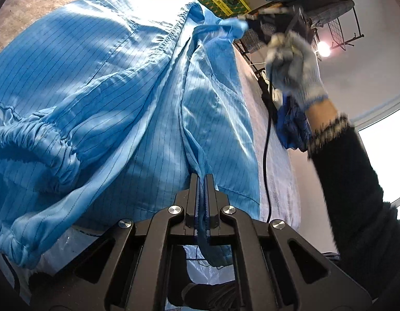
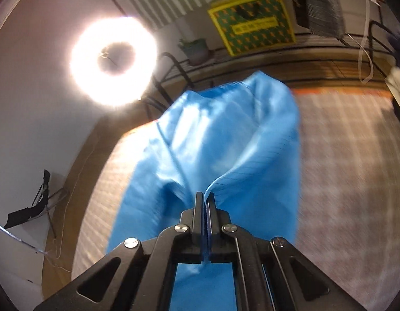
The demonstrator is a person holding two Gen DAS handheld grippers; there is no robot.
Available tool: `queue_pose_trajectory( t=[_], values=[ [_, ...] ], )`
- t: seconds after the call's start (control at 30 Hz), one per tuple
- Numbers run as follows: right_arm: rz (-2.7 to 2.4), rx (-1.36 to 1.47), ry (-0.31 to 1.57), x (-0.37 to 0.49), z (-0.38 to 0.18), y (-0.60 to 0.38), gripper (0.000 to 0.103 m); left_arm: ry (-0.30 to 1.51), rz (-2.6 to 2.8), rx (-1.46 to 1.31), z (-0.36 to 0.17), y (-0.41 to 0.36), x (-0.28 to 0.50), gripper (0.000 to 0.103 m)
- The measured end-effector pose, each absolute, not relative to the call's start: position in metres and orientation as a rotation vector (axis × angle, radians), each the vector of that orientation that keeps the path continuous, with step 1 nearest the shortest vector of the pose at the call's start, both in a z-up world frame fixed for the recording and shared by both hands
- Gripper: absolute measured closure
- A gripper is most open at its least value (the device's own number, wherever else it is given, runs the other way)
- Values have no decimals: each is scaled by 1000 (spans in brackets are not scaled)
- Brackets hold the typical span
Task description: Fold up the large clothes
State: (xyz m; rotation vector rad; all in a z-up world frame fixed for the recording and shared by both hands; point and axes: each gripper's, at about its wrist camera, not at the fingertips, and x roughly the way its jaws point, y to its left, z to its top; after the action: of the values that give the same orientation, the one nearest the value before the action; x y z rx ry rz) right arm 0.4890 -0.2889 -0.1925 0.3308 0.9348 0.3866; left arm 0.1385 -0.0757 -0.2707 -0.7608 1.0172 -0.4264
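A large blue pinstriped garment lies spread over a pale checked surface, with an elastic cuff at the left. My left gripper is shut on a fold of its edge, and cloth runs back between the fingers. In the right wrist view the same blue garment hangs bunched and blurred above the surface, with my right gripper shut on a pinched ridge of it. In the left wrist view a gloved hand holds the right gripper, whose tip grips a far corner of the cloth.
The pale checked surface stretches to the right. A bright ring light stands at the back left, with a yellow-green box and a wire rack of clothes behind. A black cable runs along the surface edge.
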Motion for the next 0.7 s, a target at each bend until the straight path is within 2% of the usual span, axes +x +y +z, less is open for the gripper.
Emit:
queue_pose_trajectory(
  t=[0.17, 0.37, 0.43, 0.47, 0.53, 0.57, 0.7],
  values=[
    [400, 246, 940, 531, -191, -234, 103, 1028, -426, -776, -274, -72, 142, 102],
    [333, 115, 1041, 565, -245, -183, 103, 1030, -413, -793, -276, -65, 147, 102],
    [336, 111, 1088, 571, -264, -177, 95, 1034, -410, -789, -277, -66, 148, 102],
    [343, 120, 1111, 572, -269, -177, 82, 1036, -410, -784, -278, -66, 147, 102],
    [368, 165, 1088, 568, -262, -185, 77, 1035, -410, -781, -277, -66, 147, 102],
    [387, 203, 1060, 561, -250, -195, 71, 1032, -408, -776, -276, -66, 148, 102],
    [413, 271, 979, 522, -203, -238, 68, 1029, -410, -756, -272, -71, 145, 102]
  ],
)
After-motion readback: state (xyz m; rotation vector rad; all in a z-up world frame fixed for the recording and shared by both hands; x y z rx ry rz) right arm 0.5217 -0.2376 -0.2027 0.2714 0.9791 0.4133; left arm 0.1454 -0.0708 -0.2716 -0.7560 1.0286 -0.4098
